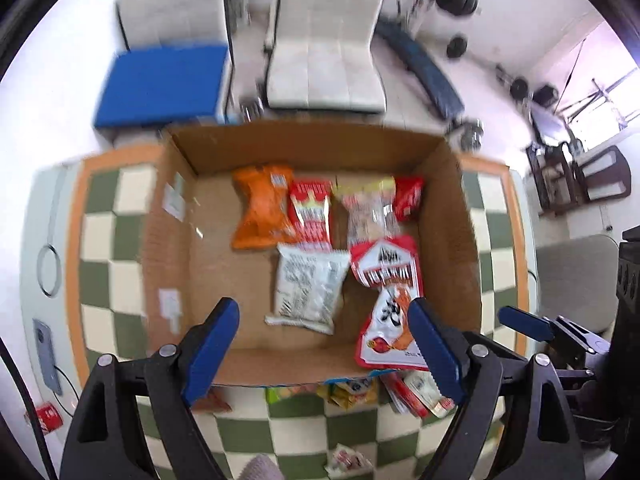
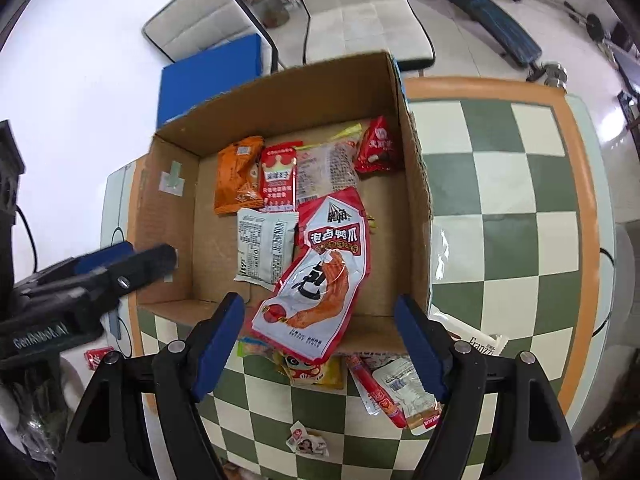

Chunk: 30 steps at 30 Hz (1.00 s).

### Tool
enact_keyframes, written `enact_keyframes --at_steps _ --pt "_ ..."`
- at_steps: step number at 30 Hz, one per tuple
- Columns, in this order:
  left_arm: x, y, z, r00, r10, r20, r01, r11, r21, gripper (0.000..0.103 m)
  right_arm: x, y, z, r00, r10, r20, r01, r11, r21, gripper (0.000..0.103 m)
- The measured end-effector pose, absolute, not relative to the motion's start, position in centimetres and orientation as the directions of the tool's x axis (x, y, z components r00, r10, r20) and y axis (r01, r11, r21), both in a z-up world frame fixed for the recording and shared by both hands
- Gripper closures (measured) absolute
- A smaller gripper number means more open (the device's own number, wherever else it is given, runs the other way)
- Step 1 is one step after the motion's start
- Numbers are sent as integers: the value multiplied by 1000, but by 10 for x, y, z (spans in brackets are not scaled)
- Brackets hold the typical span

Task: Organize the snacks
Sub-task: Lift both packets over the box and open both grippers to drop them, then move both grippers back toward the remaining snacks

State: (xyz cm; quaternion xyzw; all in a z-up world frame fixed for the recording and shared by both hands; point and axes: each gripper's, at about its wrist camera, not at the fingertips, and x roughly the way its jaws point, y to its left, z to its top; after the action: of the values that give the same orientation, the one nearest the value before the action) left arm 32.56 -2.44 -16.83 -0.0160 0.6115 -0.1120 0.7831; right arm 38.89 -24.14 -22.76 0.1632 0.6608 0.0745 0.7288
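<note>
Both the left gripper [image 1: 324, 344] and right gripper [image 2: 320, 340] hang wide-jawed and empty over the brown cardboard box [image 2: 416, 184]. The glossy red-and-white chicken-feet packet [image 2: 316, 292] droops over the near wall; I'd nudge it fully inside, flat beside the white pouch [image 2: 264, 248].

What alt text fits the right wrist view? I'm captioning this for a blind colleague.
An open cardboard box on a green-checked table holds snack packets, the largest red-and-white packet draped over its near wall. The right tongs are open and empty in front of it, with more snacks loose on the table.
</note>
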Motion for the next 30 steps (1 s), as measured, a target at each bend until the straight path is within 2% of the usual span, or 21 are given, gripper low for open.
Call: enact_keyframes --at_steps 5,7,8,13,19,24,30 --pt "284 -15 -136 425 -141 -894 170 983 -74 17 357 -235 -192 301 265 -916 13 959 282 23" --pt "266 -14 -133 453 -112 -884 172 984 -37 17 342 -232 -182 369 239 -898 -26 969 247 16" --pt "255 -14 -135 451 -109 -886 174 984 -33 17 333 -231 -180 384 232 -894 -42 971 235 16" --pt "216 -12 -180 289 -131 -948 142 985 -93 17 295 -238 -203 297 286 -911 -22 956 293 16" --pt "158 -32 -278 -18 -156 -988 187 970 -157 17 248 -267 -264 135 275 -952 92 953 288 16" --pt "119 -69 -335 -147 -98 -984 301 943 -139 17 227 -297 -305 50 239 -970 171 955 244 16" --pt "107 -103 -380 -202 -19 -979 379 920 -96 17 233 -305 -339 -5 190 -982 140 972 188 16"
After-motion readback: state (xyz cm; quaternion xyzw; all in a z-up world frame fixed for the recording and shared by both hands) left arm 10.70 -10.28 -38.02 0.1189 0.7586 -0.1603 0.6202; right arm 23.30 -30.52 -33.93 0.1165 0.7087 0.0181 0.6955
